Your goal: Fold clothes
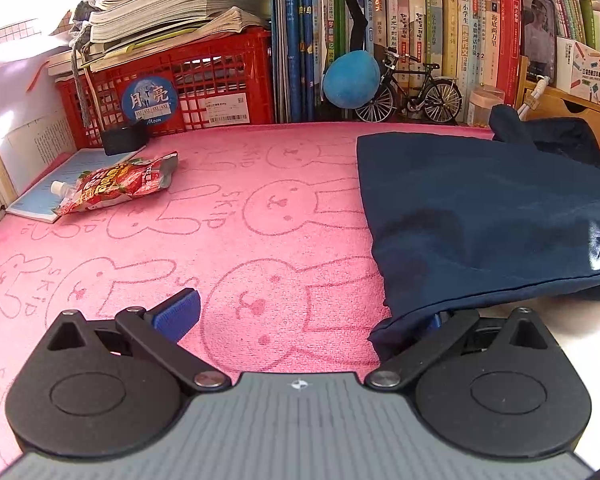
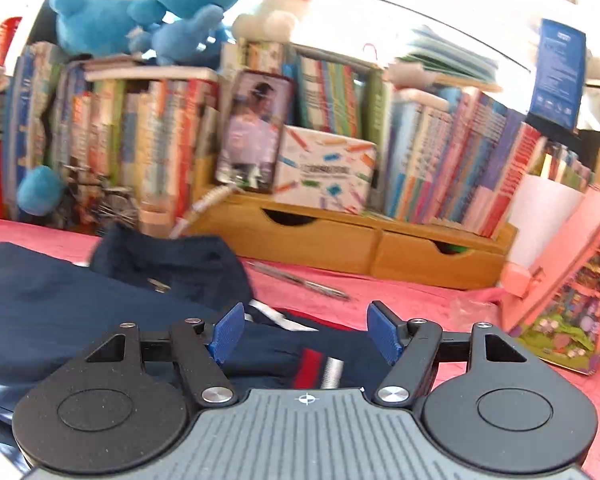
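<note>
Garment (image 1: 480,208), navy, lies on pink towel (image 1: 220,220); left gripper (image 1: 308,312) gapes wide, its right finger under the hem; right gripper (image 2: 306,332) open over cloth, gripping nothing.

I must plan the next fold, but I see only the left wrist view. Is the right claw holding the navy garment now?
Observer: No. The right claw is open over the navy garment, and its pads grip nothing.
Operator: What lies between its fingers?
Observer: A striped band of the garment, in red, white and navy.
Operator: Is anything close to the garment on that side?
Observer: A pen lies on the pink cloth, just beyond the garment.
</note>
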